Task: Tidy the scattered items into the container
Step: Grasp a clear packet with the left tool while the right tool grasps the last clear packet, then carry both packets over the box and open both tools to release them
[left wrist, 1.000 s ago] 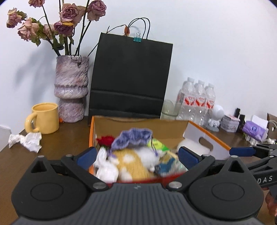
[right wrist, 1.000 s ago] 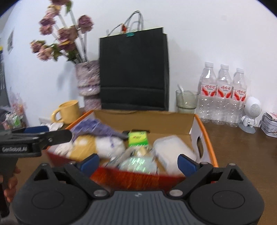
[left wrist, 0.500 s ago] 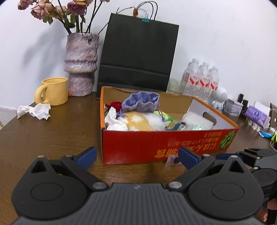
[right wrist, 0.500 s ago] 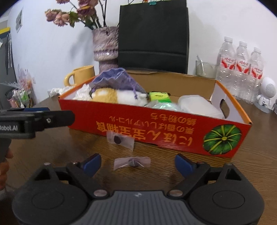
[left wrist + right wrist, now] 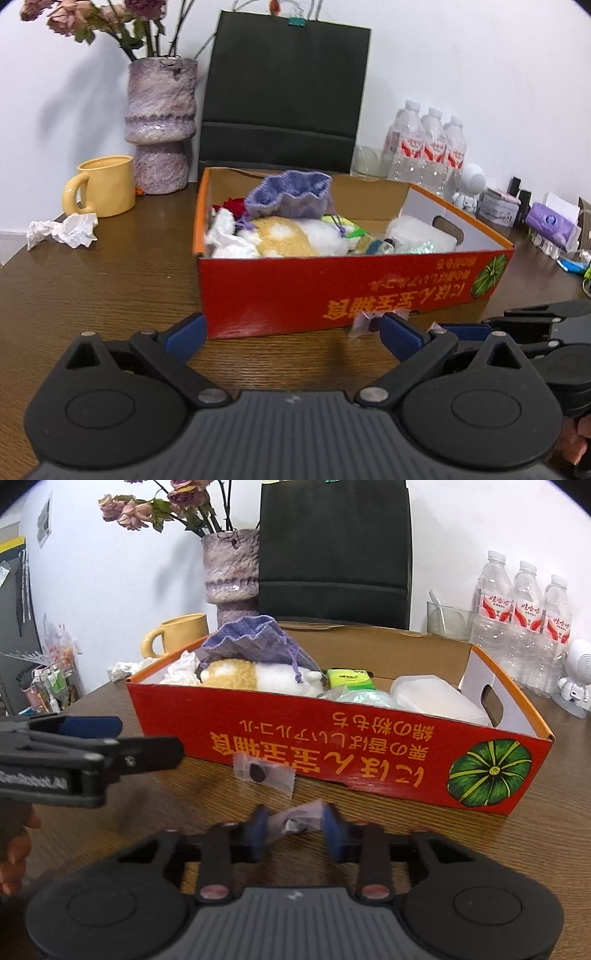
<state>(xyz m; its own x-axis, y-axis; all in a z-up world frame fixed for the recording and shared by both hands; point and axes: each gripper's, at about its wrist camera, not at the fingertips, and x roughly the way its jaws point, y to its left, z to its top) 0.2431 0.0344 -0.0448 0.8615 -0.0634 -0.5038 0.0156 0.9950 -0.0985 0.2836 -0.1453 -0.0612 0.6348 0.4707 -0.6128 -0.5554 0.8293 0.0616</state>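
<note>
Right gripper (image 5: 295,825): jaws, just closing, are pinching a small clear packet (image 5: 295,821) before the red box (image 5: 332,746). Left gripper (image 5: 291,332): jaws are standing wide, empty.

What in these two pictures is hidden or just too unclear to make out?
- Small dark piece inside the clear packet pinched by the right gripper: right wrist view, blurred, crumpled plastic covers it.
- Box bottom: both views, plush toy and purple pouch piled on top.
- Flowers: left wrist view, cut off by the top edge.
- Bottle labels: too small to read.
</note>
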